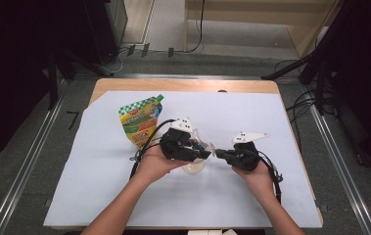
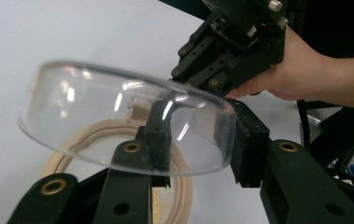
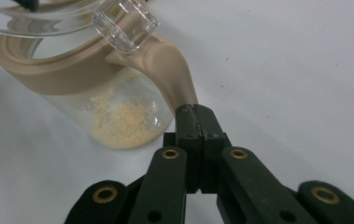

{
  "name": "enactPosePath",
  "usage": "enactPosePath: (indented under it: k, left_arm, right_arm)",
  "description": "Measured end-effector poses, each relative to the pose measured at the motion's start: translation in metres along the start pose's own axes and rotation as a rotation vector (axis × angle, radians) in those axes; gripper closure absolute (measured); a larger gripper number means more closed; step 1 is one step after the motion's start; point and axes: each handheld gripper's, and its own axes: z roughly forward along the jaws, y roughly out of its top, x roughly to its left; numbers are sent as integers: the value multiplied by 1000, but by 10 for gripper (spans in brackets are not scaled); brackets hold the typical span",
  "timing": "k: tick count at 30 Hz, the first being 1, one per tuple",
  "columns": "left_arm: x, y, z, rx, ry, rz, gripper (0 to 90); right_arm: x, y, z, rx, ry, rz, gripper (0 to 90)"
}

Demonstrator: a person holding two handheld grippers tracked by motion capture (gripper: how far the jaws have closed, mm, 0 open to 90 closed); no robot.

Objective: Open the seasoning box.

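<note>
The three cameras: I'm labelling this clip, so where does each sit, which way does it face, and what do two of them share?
High view: above the table, looking forward and down; both forearms, left gripper, right gripper.
Left gripper view: along its own jaws clamped on the clear lid; the right hand beyond.
Right gripper view: along its shut jaws pinching the beige handle of the jar.
Both gripper views share lid and beige rim.

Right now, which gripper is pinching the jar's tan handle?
The right gripper, jaws shut on the tan handle. The left gripper grips the clear lid instead.
</note>
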Motion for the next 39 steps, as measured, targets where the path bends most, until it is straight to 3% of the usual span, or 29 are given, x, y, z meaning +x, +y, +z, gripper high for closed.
enactPosePath:
  k: [4, 13, 19, 24, 35, 39]
  left_arm:
    - [1, 0, -1, 5, -14, -18, 718]
    - [-3, 4, -2, 41, -4, -14, 735]
    - [-4, 6, 0, 29, -12, -27, 725]
    - [-5, 13, 4, 15, -27, -15, 735]
    - [-1, 16, 8, 10, -64, -43, 690]
    - [0, 14, 4, 15, -65, -45, 664]
  right_arm:
    - [-1, 0, 0, 0, 0, 0, 900]
    - [0, 0, 0, 0, 1, 0, 900]
    - [0, 0, 0, 0, 2, 1, 900]
    - [1, 0, 0, 1, 2, 3, 900]
    - [0, -1, 0, 2, 3, 0, 900]
    - [-2, 0, -2, -8, 5, 4, 862]
